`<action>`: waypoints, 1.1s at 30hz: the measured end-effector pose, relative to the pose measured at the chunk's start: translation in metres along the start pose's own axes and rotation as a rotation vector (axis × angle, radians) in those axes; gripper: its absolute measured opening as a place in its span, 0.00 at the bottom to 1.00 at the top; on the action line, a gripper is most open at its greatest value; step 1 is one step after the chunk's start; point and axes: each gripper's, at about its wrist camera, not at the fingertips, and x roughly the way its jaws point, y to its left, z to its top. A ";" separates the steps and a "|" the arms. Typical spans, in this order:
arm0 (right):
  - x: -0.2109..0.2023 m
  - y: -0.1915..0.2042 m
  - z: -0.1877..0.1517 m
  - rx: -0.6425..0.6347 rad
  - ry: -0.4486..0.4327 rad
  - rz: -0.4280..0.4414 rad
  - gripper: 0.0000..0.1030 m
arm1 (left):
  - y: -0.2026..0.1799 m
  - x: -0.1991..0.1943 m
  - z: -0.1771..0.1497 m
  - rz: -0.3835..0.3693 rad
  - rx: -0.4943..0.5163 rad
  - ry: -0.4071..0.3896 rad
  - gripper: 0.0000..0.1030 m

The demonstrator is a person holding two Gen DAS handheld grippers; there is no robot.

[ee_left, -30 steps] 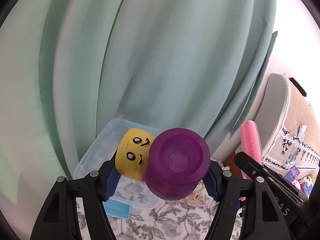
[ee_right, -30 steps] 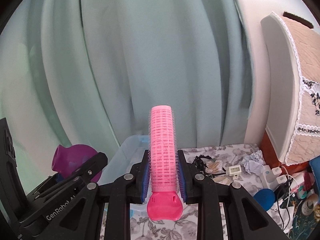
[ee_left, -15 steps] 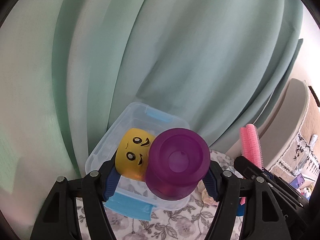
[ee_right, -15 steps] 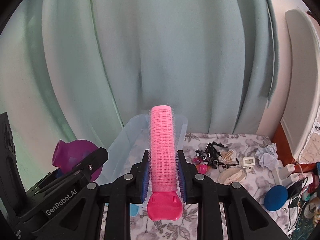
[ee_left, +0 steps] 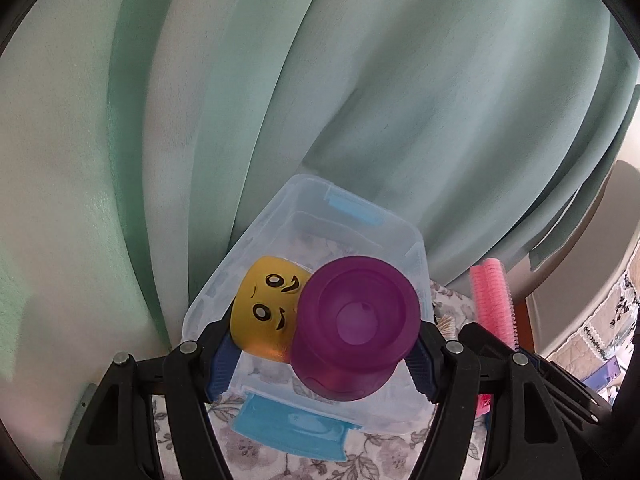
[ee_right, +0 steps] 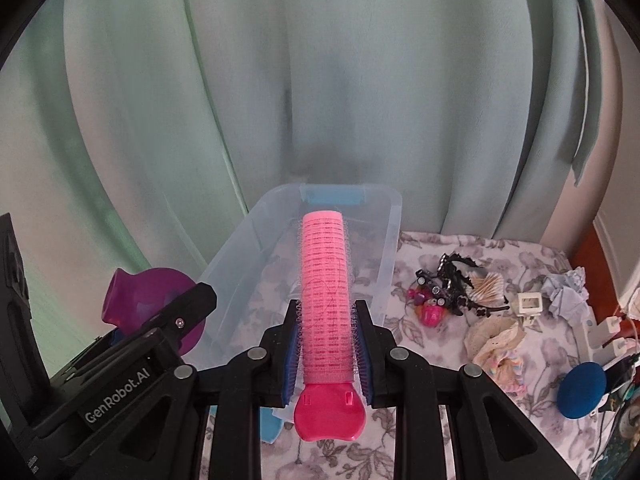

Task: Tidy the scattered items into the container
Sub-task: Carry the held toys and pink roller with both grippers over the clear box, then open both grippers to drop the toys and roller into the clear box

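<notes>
My left gripper (ee_left: pixel 320 354) is shut on a toy with a yellow smiley head (ee_left: pixel 266 314) and a purple cup-shaped top (ee_left: pixel 358 326), held above the clear plastic container (ee_left: pixel 320 216) with blue latches. My right gripper (ee_right: pixel 326 350) is shut on a pink hair roller (ee_right: pixel 325 296), held over the same container (ee_right: pixel 256 240). The roller also shows at the right of the left wrist view (ee_left: pixel 492 300). The purple toy (ee_right: pixel 148 300) and left gripper body show at the left of the right wrist view.
A floral tablecloth (ee_right: pixel 420 252) carries scattered items right of the container: black hair clips (ee_right: pixel 452 284), a pink charm (ee_right: pixel 430 314), cotton swabs (ee_right: pixel 490 282), crumpled paper (ee_right: pixel 566 290), a blue round object (ee_right: pixel 582 384). A green curtain (ee_right: pixel 320 80) hangs close behind.
Both views have tilted down and nearer: the container now lies more fully under both grippers. The held toy and roller sit unchanged in the jaws.
</notes>
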 end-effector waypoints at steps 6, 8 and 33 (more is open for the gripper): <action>0.018 -0.001 -0.003 0.010 0.039 0.010 0.26 | 0.017 -0.009 -0.003 0.011 -0.008 0.020 0.70; 0.026 -0.002 -0.003 0.009 0.051 0.010 0.26 | 0.019 -0.003 -0.004 0.020 -0.007 0.029 0.70; 0.071 -0.012 -0.002 0.025 0.096 0.017 0.27 | 0.023 0.046 -0.009 0.081 0.015 0.074 0.70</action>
